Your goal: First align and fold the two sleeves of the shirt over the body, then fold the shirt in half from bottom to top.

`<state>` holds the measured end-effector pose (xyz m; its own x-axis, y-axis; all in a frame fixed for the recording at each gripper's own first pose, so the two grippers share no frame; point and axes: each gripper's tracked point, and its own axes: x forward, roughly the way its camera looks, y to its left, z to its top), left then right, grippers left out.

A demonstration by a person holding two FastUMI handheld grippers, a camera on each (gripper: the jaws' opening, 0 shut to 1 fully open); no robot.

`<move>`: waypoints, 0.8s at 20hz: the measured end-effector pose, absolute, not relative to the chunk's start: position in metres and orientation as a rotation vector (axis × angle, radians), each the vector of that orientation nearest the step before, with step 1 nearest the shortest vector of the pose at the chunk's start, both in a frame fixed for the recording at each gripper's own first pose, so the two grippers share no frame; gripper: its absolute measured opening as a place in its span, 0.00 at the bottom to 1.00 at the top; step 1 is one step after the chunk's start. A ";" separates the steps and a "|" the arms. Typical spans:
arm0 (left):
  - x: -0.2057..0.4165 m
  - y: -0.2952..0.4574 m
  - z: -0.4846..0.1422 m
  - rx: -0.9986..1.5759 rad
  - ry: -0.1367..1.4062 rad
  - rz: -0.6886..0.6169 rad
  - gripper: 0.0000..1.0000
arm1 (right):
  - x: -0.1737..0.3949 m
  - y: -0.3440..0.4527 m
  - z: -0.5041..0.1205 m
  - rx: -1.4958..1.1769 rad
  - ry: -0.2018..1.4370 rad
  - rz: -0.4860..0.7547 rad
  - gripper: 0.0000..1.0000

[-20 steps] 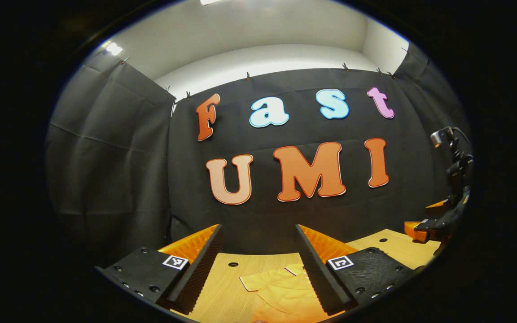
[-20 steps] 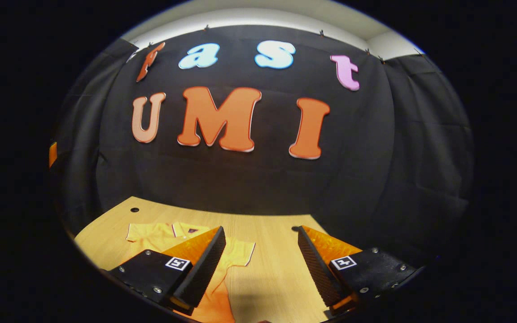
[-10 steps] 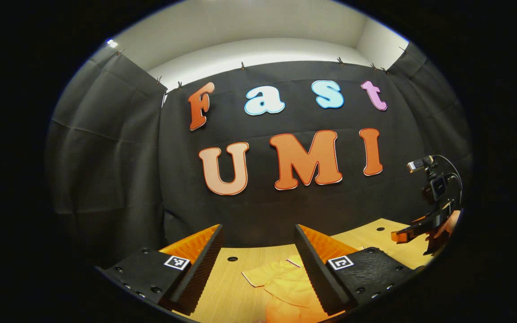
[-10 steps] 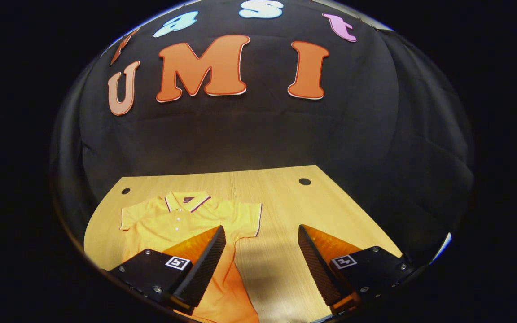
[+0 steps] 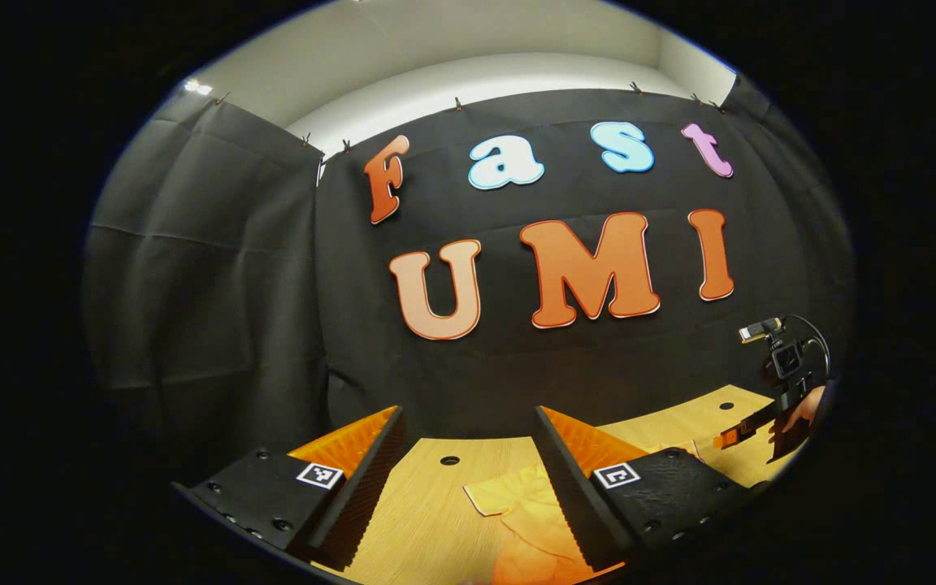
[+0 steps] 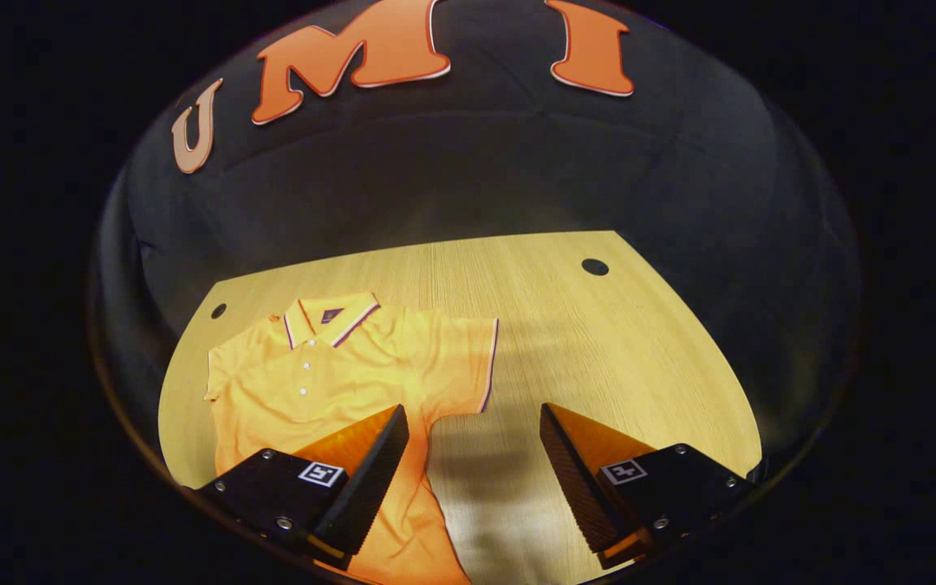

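**Both grippers held open above an orange polo shirt lying flat on a wooden table**

The jaws of both grippers stand wide apart, with nothing between them.

In the left gripper view, the left gripper (image 5: 468, 455) points across the table toward the booth's black cloth wall (image 5: 208, 268). Between its spread fingers lies the pale, wood-grain table top (image 5: 427, 504) with a small round hole (image 5: 449, 460) near its far edge. To the right of that, one short sleeve (image 5: 509, 491) of the orange shirt shows in the gap, its edge trimmed with a thin line; the cloth runs on under the right-hand finger. At the far right of this view, well apart from the left gripper, the right gripper (image 5: 732, 435) hangs over the table, with a camera mount and cable on top of it and a hand (image 5: 801, 413) holding it.

In the right gripper view, the right gripper (image 6: 474, 451) looks down at the table from above. On the left half of the table lies the short-sleeved orange polo shirt (image 6: 338, 374), spread front up — collar (image 6: 330, 313) toward the wall, a row of small white buttons below it, both sleeves out to the sides. The left-hand finger (image 6: 370, 471) covers part of the shirt's body. The sleeve nearer the middle ends just above the gap between the fingers. Right of the shirt is bare wood, with another round hole (image 6: 595, 266) near the far edge.
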<state>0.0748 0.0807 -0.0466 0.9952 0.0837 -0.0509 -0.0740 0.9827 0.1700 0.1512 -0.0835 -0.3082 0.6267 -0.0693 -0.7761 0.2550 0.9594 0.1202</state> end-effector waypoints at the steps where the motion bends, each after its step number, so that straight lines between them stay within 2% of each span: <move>1: 0.077 0.084 -0.049 0.159 0.070 0.108 0.96 | 0.158 -0.083 -0.318 0.229 0.907 -0.175 0.99; 6: 0.082 0.085 -0.074 0.131 0.151 0.196 0.96 | 0.187 -0.095 -0.353 0.226 1.006 -0.167 0.98; 16: 0.091 0.072 -0.110 0.134 0.285 0.268 0.96 | 0.242 -0.101 -0.408 0.228 1.199 -0.115 0.96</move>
<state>0.0909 0.0723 -0.1102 0.9245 0.2789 -0.2597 -0.2412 0.9558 0.1680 0.2422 -0.1009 -0.4082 0.3608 0.0320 -0.9321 0.2085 0.9714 0.1141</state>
